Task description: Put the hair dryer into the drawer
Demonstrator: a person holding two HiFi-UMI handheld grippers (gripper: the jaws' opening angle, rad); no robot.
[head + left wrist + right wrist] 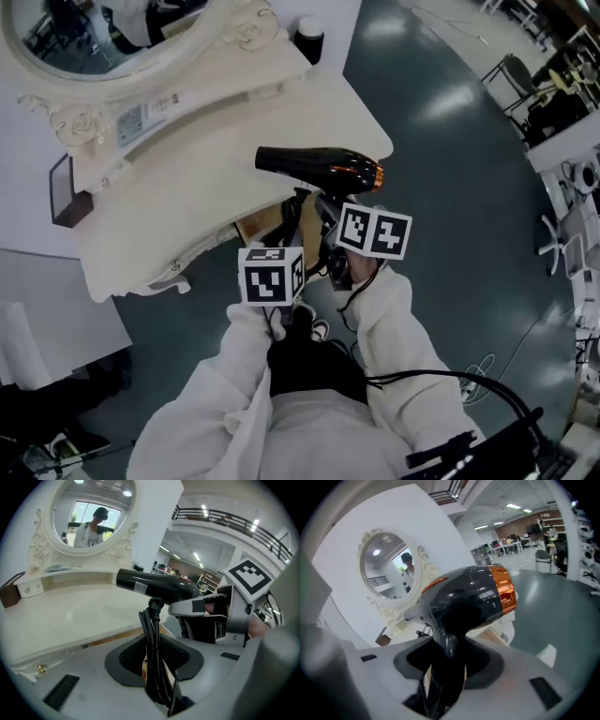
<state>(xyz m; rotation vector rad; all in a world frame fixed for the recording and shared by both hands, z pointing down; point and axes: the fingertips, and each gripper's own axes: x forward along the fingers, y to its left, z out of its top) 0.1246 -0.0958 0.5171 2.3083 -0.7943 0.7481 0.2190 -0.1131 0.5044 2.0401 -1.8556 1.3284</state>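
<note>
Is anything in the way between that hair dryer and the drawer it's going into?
Nothing visible. The right gripper holds the hair dryer and the left gripper holds its cord, just above the drawer, which looks pulled open under the tabletop; the grippers hide part of it.

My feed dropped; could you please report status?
Right gripper shut on handle of black copper-ringed hair dryer. Left gripper shut on its bundled black cord. No obstruction seen.

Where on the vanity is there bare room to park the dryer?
The tabletop is bare across its middle, from the mirror base to the front edge; a brown box sits at its left end. Crowded at the front right corner: hair dryer, cord, left gripper and right gripper.
</note>
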